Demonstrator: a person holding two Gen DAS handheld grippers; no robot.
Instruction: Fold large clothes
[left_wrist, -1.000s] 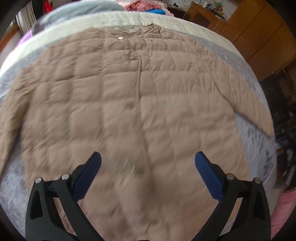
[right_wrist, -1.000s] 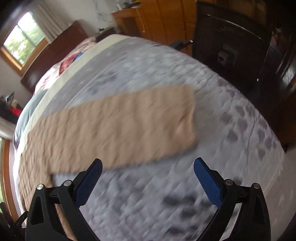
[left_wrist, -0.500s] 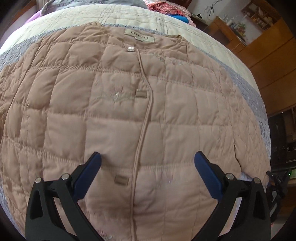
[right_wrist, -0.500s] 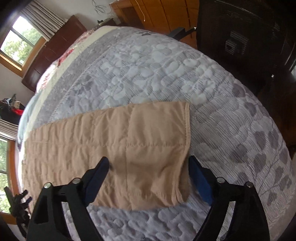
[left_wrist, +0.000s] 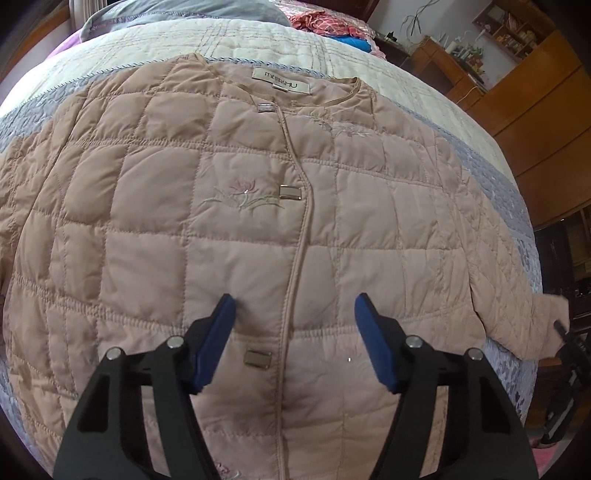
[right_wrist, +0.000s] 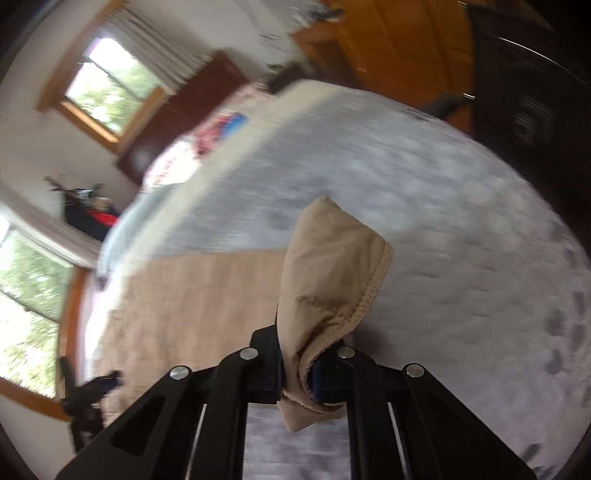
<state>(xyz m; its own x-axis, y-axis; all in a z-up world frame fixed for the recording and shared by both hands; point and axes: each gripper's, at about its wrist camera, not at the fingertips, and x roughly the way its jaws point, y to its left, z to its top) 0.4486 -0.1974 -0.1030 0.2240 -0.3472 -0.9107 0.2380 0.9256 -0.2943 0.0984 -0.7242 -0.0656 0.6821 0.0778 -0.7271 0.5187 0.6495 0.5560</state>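
While collar points away, jacket (left_wrist: 240, 236) lies lengthwise.

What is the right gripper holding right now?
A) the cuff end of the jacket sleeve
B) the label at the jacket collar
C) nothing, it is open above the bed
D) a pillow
A: in the right wrist view the right gripper is shut on the tan sleeve cuff, which bunches up between its fingers above the grey bedspread.
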